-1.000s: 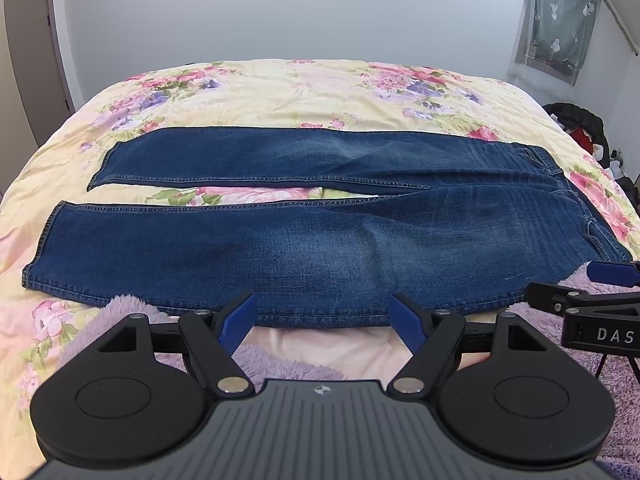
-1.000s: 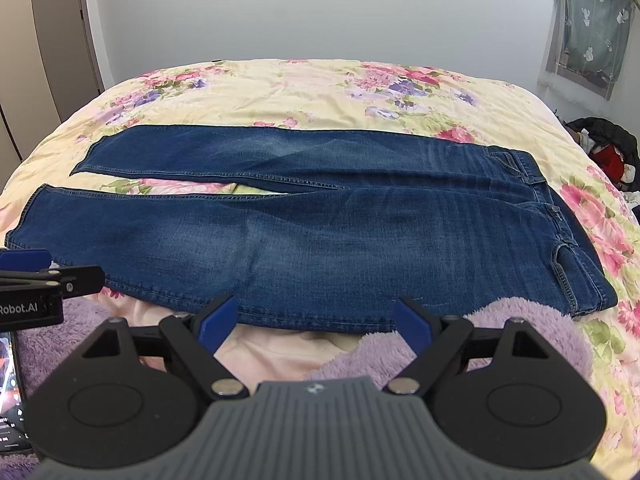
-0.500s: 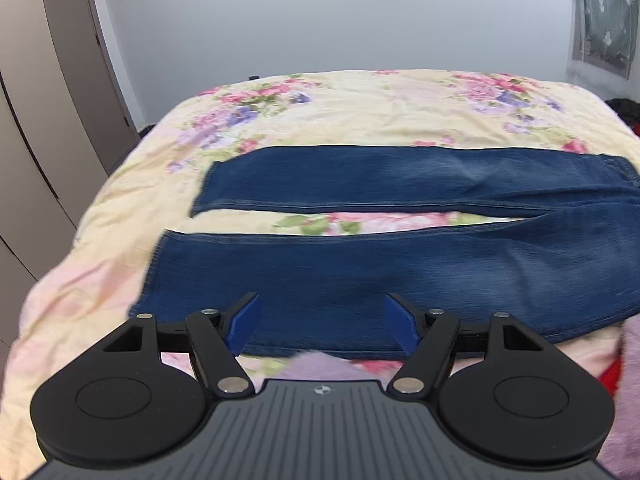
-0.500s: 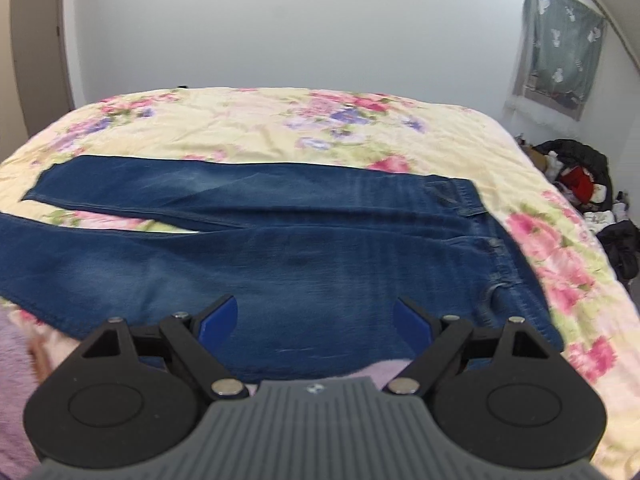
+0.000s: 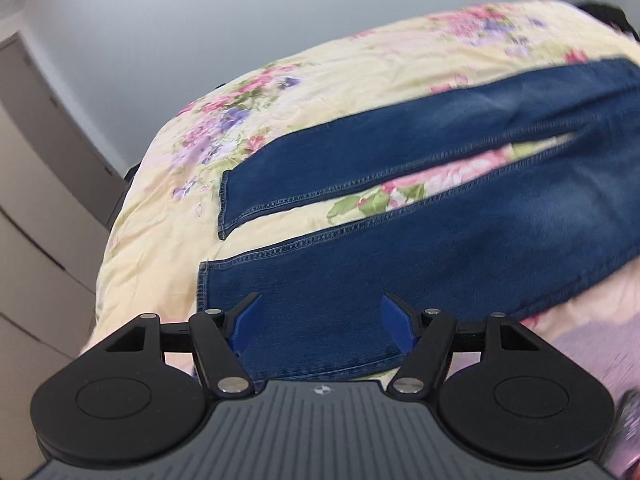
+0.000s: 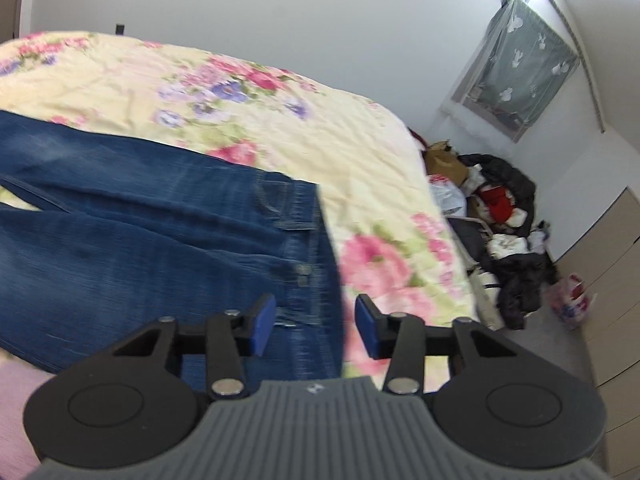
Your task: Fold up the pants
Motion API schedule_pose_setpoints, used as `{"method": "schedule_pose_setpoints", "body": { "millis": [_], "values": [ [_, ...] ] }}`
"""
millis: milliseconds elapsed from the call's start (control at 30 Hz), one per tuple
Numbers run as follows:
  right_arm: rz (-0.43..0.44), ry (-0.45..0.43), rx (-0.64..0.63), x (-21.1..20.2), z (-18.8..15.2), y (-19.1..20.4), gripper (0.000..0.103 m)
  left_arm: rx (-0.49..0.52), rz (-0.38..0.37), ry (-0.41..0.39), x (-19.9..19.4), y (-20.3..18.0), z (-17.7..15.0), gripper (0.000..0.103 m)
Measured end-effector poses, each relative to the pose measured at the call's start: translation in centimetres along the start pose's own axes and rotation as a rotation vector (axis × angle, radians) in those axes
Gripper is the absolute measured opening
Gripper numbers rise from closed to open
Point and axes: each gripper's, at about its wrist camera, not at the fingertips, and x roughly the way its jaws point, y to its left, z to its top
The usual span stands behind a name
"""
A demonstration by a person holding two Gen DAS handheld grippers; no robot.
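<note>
Left wrist view. The left claw point(image 5: 322, 326) sits at 6 o'clock in the frame, its blue pads point(image 5: 248, 322) spread wide apart and holding nothing. Between and just beyond the pads lies the hem end of the near leg of the jeans point(image 5: 420, 264). The jeans lie flat on the bed point(image 5: 168, 208), which carries a yellow floral cover. Both legs run from the hems at 9 o'clock toward 2 o'clock, where they join. A wedge of floral cover shows between the two legs. The far leg hem lies at about 10 o'clock from the claw. A cupboard front point(image 5: 36, 216) stands at 9 o'clock beyond the bed edge. The view is tilted and somewhat blurred.

Right wrist view. The right claw point(image 6: 316, 326) sits at 6 o'clock, its pads point(image 6: 262, 324) apart, narrower than the left's, and clamped on nothing. The waistband end of the jeans point(image 6: 160, 240) lies under and between the pads; the waistband edge runs from 12 o'clock down toward the claw. Whether the pads touch the cloth cannot be told, owing to blur. The bed point(image 6: 280, 120) extends to 11 o'clock. On the floor at 3 o'clock lies a heap of clothes and bags point(image 6: 496, 220). A curtained window point(image 6: 520, 76) shows at 2 o'clock.
</note>
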Motion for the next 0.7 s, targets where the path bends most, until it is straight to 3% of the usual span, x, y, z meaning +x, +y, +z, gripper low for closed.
{"method": "schedule_pose_setpoints", "body": {
  "millis": [67,133,200,300,433,567,700],
  "values": [
    [-0.001,0.022,-0.032,1.1,-0.9,-1.4,0.036,0.055,-0.01,0.031,1.2,0.3,-0.5,0.079],
    [-0.015,0.042,-0.03,2.4,-2.3,-2.3,0.025,0.127,-0.006,0.059,2.4,0.2,-1.2,0.079],
    [-0.018,0.063,0.012,3.8,-3.7,-3.0,0.023,0.2,-0.006,0.118,3.9,0.2,-2.2,0.079],
    [-0.009,0.087,0.029,5.8,-6.4,-2.4,0.016,0.31,-0.016,0.188,5.5,-0.3,-3.9,0.079],
    [-0.027,0.155,0.014,8.4,-9.2,-1.0,0.015,0.451,0.029,0.273,8.0,-1.5,-6.0,0.08],
    [-0.052,0.202,0.051,10.2,-10.7,-0.7,0.015,0.554,0.086,0.289,10.3,-2.8,-7.6,0.088],
    [-0.055,0.215,0.042,10.5,-11.3,-0.9,0.015,0.588,0.153,0.285,11.8,-3.9,-7.6,0.088]
  ]
}}
